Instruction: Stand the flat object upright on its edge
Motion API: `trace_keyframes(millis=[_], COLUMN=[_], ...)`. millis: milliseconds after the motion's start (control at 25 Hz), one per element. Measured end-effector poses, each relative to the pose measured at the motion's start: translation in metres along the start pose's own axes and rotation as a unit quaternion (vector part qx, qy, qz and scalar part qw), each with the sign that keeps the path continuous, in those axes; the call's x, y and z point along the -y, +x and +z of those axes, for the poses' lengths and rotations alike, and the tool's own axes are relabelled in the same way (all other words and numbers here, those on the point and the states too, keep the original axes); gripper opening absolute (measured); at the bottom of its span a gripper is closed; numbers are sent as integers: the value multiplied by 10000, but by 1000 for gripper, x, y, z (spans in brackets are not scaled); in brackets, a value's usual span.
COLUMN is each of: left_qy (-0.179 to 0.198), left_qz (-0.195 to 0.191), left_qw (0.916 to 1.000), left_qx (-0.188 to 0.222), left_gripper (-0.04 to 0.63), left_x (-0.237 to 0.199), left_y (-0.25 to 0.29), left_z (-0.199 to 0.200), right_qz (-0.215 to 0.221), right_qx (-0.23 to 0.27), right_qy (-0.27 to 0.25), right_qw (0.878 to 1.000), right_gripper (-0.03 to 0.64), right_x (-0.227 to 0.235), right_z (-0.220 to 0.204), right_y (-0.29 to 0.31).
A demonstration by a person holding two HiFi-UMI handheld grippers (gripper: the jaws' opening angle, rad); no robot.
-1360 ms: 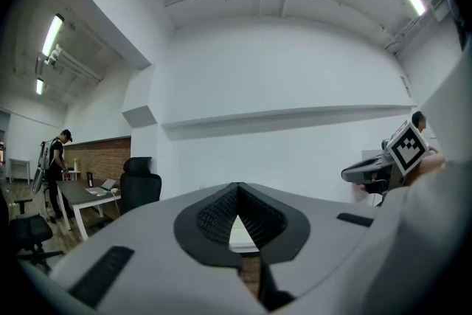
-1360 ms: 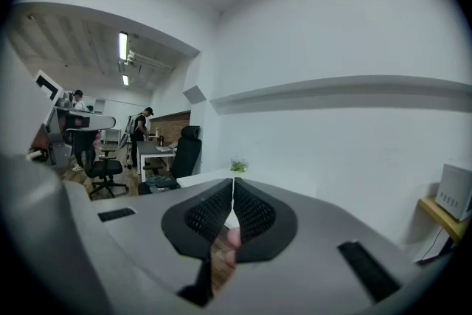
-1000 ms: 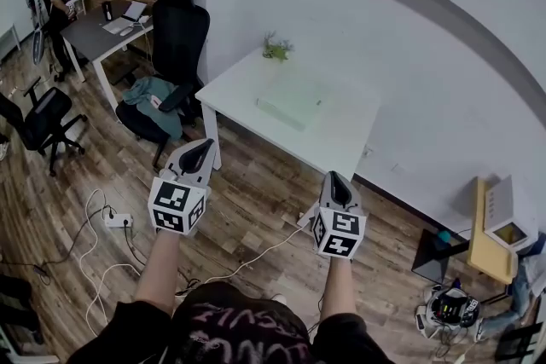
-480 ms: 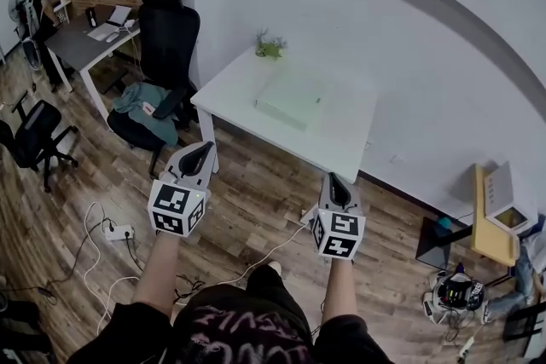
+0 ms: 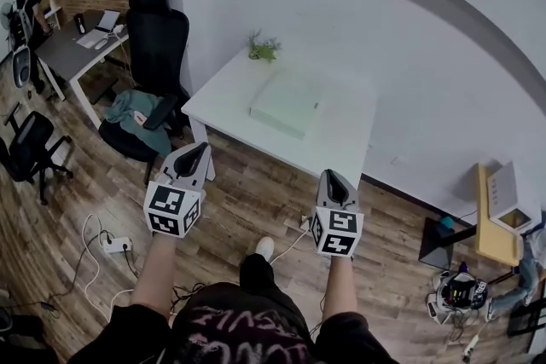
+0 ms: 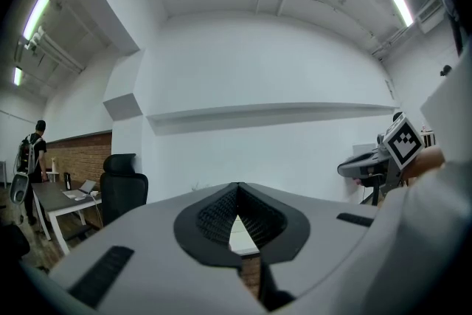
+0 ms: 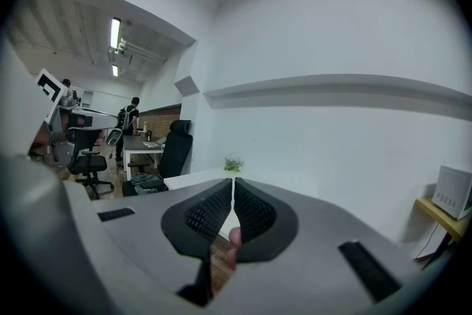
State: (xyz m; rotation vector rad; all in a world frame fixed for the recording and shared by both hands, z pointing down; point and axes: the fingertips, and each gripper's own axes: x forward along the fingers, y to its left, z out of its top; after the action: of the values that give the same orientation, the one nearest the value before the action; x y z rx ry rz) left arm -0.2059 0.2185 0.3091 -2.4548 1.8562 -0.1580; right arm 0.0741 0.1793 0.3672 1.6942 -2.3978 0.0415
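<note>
A pale green flat square object (image 5: 290,102) lies flat on the white table (image 5: 350,145) ahead, in the head view. My left gripper (image 5: 193,156) hangs in the air over the wooden floor, short of the table's near left corner, jaws shut and empty. My right gripper (image 5: 332,185) is held level with it to the right, also shut with nothing in it. Both point towards the table. In the left gripper view the table (image 6: 237,235) shows as a sliver between the shut jaws of the left gripper (image 6: 237,192). In the right gripper view the jaws of the right gripper (image 7: 233,188) meet at the tips.
A small potted plant (image 5: 264,48) stands at the table's far left corner. A black office chair (image 5: 152,38) with clothes on it is left of the table. Cables and a power strip (image 5: 113,245) lie on the floor. A person (image 5: 26,8) stands by a far desk. Shelves with gear (image 5: 495,213) are at right.
The view has moved closer to the table; the table and the flat object sit slightly lower and nearer. Both grippers keep their places and stay shut. A foot has stepped forward.
</note>
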Motion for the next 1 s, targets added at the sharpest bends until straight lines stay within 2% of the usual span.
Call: trace_keyframes(millis=[280,680,840,1000], left_qy=[-87,-219,-250,-259], left_qz=[-9,52,132,207], left_qw=[9998,9985,9978,9970], left_qx=[-206,-506,-608,-699], left_gripper=[14,14,14,14], left_x=[-21,-47,-60,-64], left_y=[70,202,247,271], left_z=[-21,-38,-42,-44], right_qz=[-48,-11,92,197], right_qx=[-116,-424,-509,-604], right_qy=[70,116,324,481], right_qw=[9999,9990,9981,9968], right_gripper=[28,28,28,28], right_x=[25,82,99,110], right_z=[-7,-12,-9,-14], right_y=[65,187,237,267])
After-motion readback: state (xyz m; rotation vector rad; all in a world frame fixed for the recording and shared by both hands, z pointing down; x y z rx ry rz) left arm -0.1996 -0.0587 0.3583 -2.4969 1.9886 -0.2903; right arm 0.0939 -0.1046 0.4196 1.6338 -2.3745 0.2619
